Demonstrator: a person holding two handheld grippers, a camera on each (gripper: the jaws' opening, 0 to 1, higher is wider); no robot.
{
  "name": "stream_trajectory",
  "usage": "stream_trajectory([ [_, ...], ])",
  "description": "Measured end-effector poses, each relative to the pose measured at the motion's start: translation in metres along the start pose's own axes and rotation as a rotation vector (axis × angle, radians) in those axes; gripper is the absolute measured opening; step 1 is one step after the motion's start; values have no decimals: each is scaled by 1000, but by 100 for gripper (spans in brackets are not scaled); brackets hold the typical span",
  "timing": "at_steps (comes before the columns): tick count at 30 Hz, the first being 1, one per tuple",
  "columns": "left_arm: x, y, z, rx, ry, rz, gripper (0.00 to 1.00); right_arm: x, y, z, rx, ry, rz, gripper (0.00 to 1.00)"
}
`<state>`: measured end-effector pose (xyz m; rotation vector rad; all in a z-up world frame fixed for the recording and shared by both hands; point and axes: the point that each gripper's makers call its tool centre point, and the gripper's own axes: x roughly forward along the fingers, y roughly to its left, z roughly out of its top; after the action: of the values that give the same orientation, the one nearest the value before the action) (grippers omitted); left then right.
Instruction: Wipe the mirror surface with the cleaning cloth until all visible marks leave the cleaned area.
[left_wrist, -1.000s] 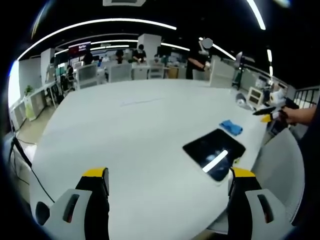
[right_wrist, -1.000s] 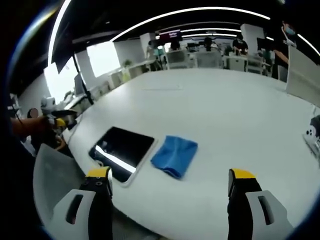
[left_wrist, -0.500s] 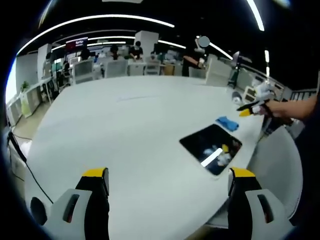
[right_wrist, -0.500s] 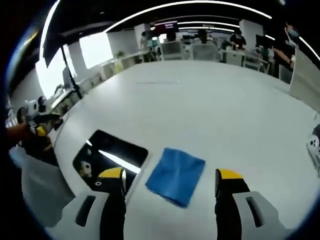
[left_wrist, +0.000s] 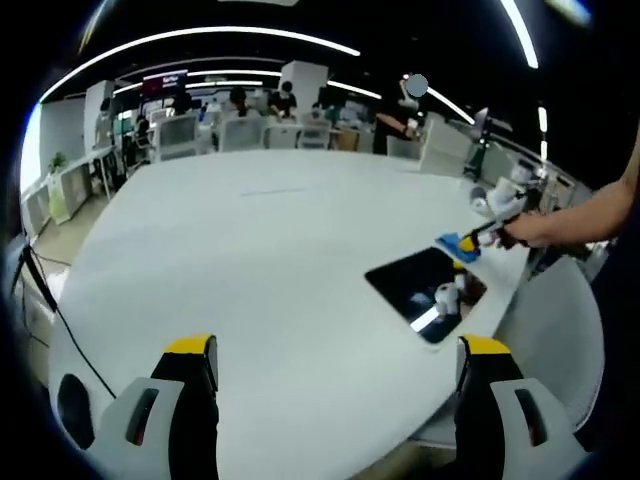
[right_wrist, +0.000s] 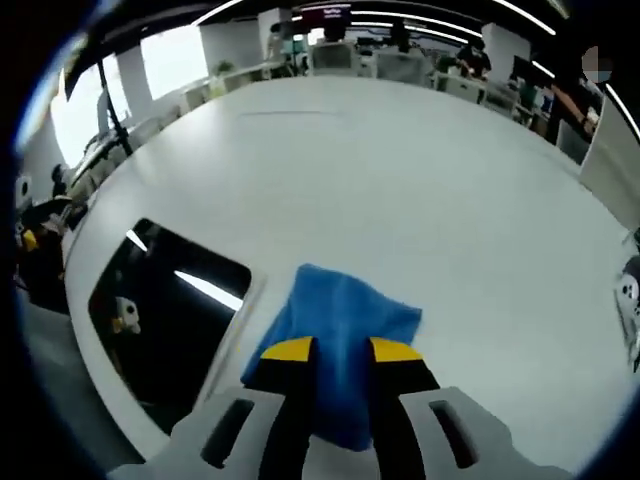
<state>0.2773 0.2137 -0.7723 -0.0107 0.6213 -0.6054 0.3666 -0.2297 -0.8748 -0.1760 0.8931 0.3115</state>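
The right gripper (right_wrist: 340, 350) has its jaws drawn close together, pinching the near edge of the blue cloth (right_wrist: 345, 330), which lies on the white table (right_wrist: 400, 180). Whether the grip is firm cannot be told. The cloth sits just beside the right edge of the mirror (right_wrist: 160, 310), a dark rectangular panel lying flat near the table's rim.

The left gripper (left_wrist: 335, 370) hangs well back over the table, jaws wide apart and holding nothing. From there the mirror (left_wrist: 425, 290) lies far off to the right, with the cloth (left_wrist: 458, 245) just past it and the right gripper (left_wrist: 480, 235) on the cloth.

The step in hand looks like picking up the cloth. Wiping has not begun. The next move likely calls for lifting the cloth and carrying it left onto the glass.

In the right gripper view the mirror's long axis runs away from the gripper and leftward, with bright ceiling lights reflected as streaks.
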Motion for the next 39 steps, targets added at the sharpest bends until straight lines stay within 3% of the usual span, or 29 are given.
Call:
stream_trajectory([
  [1,-2,2,0,-2,-1,1,99,-1,-1,1,26,-12,-10,15],
  [3,-2,3,0,2,3,-6,99,-1,0,-1,32,6,-5,1],
  [6,-1,8,-1,20,17,-16,99,0,-1,1,89,21,-23,0],
  [12,1,21,12,34,-5,-9,99,-5,-1,-5,333,88,-4,0],
  [14,3,21,13,41,1,-9,99,-12,0,4,334,56,11,0],
  [22,-4,16,7,38,28,-25,99,-34,9,18,374,55,74,0],
  [27,-7,25,6,28,21,-8,99,-41,20,35,389,39,110,0],
  [39,-5,13,6,35,16,-22,99,-38,49,47,419,43,177,0],
])
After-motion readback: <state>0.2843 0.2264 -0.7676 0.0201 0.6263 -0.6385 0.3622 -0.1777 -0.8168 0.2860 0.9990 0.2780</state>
